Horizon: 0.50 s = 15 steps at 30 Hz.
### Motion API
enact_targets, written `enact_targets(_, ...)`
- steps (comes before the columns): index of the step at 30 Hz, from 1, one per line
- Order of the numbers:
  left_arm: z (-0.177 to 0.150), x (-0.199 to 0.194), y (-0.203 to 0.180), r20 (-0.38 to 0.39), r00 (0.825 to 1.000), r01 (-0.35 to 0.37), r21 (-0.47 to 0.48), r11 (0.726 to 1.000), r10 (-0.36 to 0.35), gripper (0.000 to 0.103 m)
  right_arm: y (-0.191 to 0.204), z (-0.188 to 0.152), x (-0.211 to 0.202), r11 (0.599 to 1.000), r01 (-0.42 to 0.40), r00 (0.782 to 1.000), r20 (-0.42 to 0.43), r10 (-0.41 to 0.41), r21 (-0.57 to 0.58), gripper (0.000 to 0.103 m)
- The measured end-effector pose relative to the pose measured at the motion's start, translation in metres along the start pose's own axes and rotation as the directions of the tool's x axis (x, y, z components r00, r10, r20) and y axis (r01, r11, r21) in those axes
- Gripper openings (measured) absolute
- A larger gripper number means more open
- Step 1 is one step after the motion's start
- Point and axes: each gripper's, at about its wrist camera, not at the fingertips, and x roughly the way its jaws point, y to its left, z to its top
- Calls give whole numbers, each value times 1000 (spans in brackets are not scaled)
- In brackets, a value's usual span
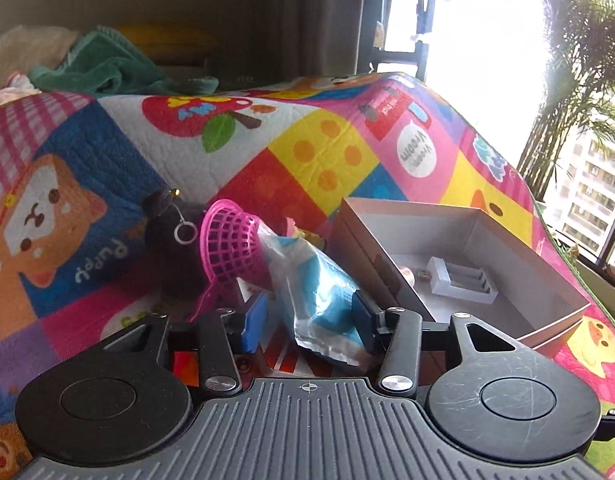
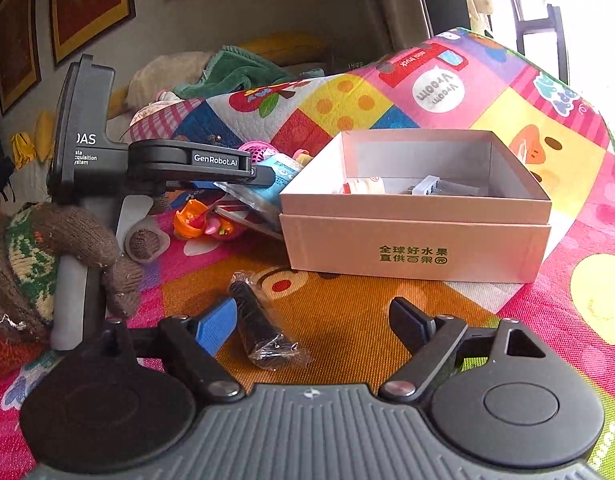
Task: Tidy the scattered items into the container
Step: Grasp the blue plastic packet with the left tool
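An open cardboard box (image 1: 563,280) (image 2: 415,240) sits on a colourful play mat and holds a white battery charger (image 1: 463,278) (image 2: 427,186) and a small white bottle (image 2: 361,188). My left gripper (image 1: 311,318) is shut on a blue and clear plastic packet (image 1: 319,292) (image 2: 279,176), just left of the box. A pink mesh basket (image 1: 231,244) and a dark plush toy (image 1: 171,240) lie beyond it. My right gripper (image 2: 311,324) is open over a black item in clear wrap (image 2: 261,324) on the mat, in front of the box.
An orange and pink toy (image 2: 203,222) lies left of the box. A gloved hand (image 2: 47,256) holds the left gripper's handle. A green towel (image 1: 103,66) and bedding lie at the mat's far edge. A window (image 1: 487,40) is to the right.
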Motion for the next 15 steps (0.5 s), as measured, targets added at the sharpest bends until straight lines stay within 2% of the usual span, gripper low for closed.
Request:
enact_targets(3,1,-8,-4,13,1000,-4,48,999,3,24,0,-1,1,1000,6,1000,-7,-6,1,85)
enact_targets(5,0,-23,-4,29,1000,-4,72,997,2,11,-1,-1,1,1000,8,1000,-11,-8,3,86)
enact_targets(7,-4,-47,-5,46,999,20,91,996,-24,7,-1,-1,2,1000,7,1000,-16,-7,4,87)
enact_targets(10,-13,-81,-7,49,997,54,123,991,-60,7,-1,0,4,1000,2,1000,-29,-2,1,88)
enact_targets(13,-20,-93,-5,33,996,77,107,991,-81,10,-1,1,9,1000,-3,998,-57,3,2,88)
enact_targets(15,-19,-86,-2,32,995,90,74,993,-92,30,0,1,11,1000,0,997,-73,0,-1,89)
